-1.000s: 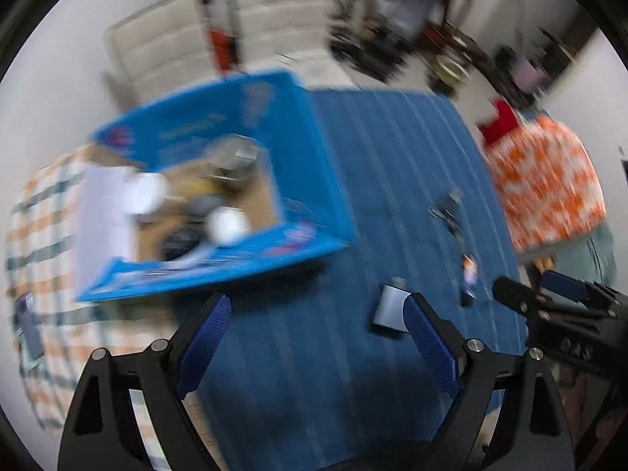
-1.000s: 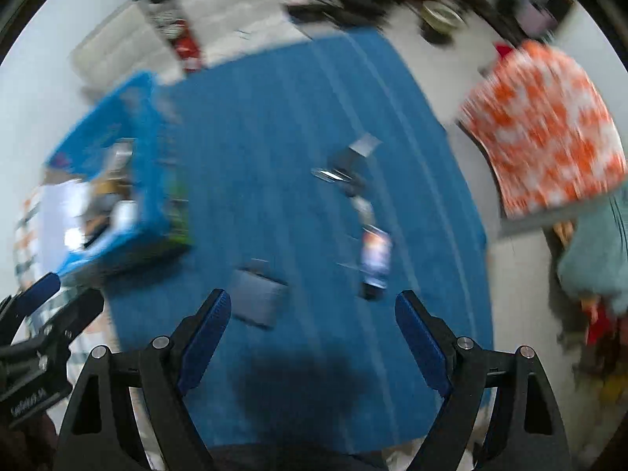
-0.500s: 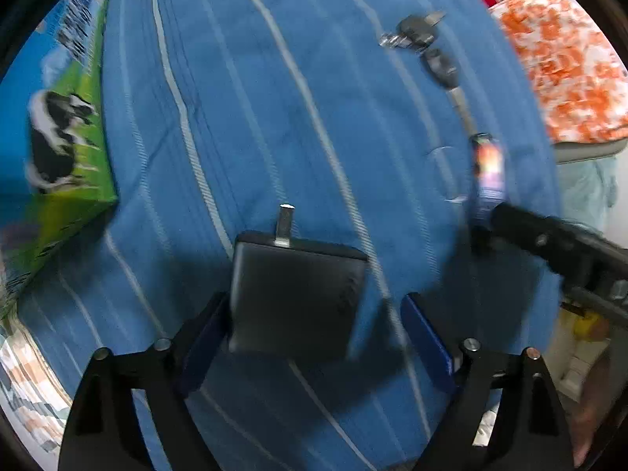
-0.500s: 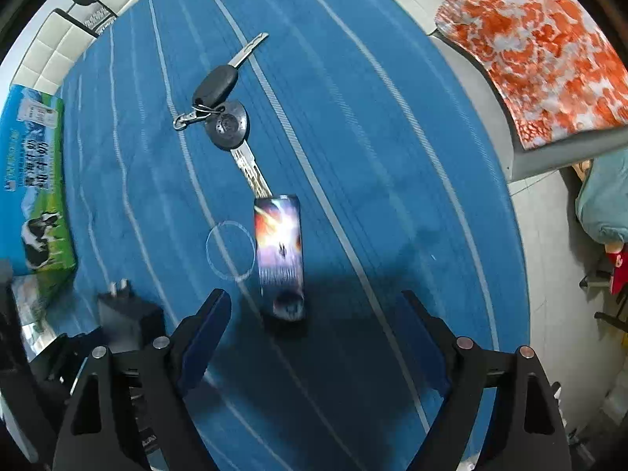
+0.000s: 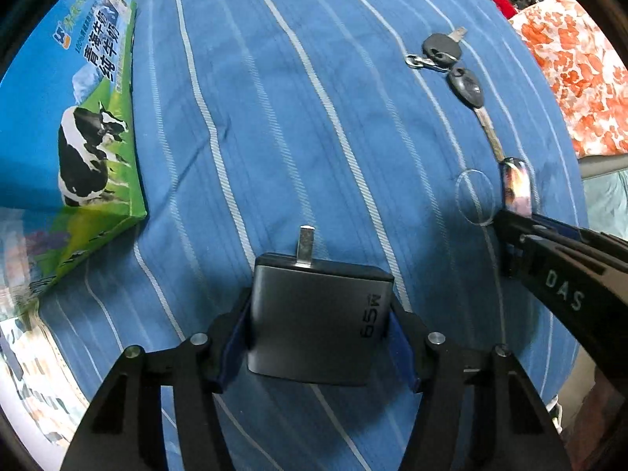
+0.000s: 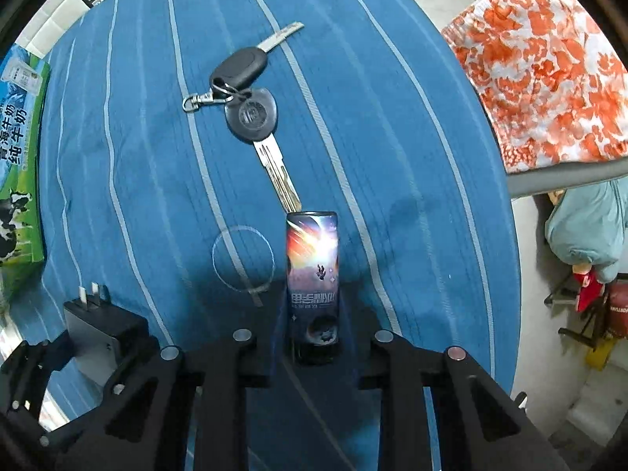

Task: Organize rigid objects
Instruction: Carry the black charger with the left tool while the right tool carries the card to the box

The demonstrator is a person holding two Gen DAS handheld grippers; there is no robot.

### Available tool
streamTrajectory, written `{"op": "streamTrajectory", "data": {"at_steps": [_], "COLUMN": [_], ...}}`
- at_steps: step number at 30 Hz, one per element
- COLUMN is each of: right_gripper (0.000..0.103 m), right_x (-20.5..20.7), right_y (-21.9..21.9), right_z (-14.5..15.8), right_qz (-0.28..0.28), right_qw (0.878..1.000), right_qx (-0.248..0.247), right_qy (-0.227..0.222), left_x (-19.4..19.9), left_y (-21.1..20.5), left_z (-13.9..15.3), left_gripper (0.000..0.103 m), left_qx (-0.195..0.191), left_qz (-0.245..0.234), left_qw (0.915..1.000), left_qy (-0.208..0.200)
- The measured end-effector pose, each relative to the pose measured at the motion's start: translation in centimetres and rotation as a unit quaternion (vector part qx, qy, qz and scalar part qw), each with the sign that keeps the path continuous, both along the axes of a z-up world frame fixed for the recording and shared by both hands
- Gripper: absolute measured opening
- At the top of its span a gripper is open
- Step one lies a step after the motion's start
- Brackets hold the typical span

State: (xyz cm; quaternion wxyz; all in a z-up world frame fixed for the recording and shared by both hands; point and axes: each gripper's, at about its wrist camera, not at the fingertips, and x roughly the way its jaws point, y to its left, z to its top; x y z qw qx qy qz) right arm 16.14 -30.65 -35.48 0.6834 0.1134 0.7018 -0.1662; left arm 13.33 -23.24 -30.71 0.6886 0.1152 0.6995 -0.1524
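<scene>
My left gripper [image 5: 320, 337] is shut on a grey 65W charger [image 5: 318, 325] with its plug prongs pointing away, on the blue striped cloth [image 5: 274, 117]. My right gripper [image 6: 313, 322] is shut on a slim case with a galaxy print [image 6: 313, 267], lying lengthwise between the fingers. The charger also shows in the right wrist view [image 6: 98, 329], held in the left gripper at lower left. A bunch of black-headed keys [image 6: 251, 110] lies just beyond the galaxy case, and shows in the left wrist view [image 5: 459, 74].
A blue and green milk carton box [image 5: 90, 129] with a cow picture stands at the left edge of the cloth. A thin clear ring [image 6: 243, 259] lies left of the galaxy case. An orange-and-white patterned cover [image 6: 541, 70] lies off the table's right side.
Both grippers came down to the cloth from a high view. The left fingers closed on the charger and the right fingers closed on the galaxy case.
</scene>
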Motion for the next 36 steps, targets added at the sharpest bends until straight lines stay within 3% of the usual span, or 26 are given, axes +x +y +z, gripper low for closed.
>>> {"op": "streamTrajectory", "data": {"at_steps": [7,15,20,25,31,36], "right_gripper": [0.027,0.027,0.027,0.027,0.027,0.027], "right_x": [-2.3,-3.0,-2.1,-0.8,0.2,1.1], "right_y": [0.0,2.3,5.7,11.1,16.9,21.2], "right_z": [2.8,10.4,16.5,21.5,25.0,26.1], "right_qz": [0.005,0.039,0.075,0.116,0.152,0.186], "right_qw": [1.0,0.994,0.986,0.974,0.961,0.953], "right_qx": [0.005,0.005,0.01,0.025,0.046,0.053], "right_qy": [-0.029,-0.099,-0.15,-0.195,-0.226,-0.232], "left_x": [-0.7,0.3,0.7,1.8,2.6,2.3], "left_y": [0.4,2.2,6.2,11.4,17.0,21.0], "left_z": [4.0,9.7,15.3,19.0,21.3,22.7], "left_gripper": [0.059,0.059,0.059,0.059,0.059,0.059], "left_qx": [-0.023,-0.063,-0.093,-0.095,-0.075,-0.073], "left_qz": [-0.006,-0.007,0.022,0.057,0.101,0.132], "left_qw": [0.9993,0.9944,0.9866,0.9775,0.9697,0.9631], "left_qy": [-0.028,-0.085,-0.132,-0.179,-0.209,-0.223]}}
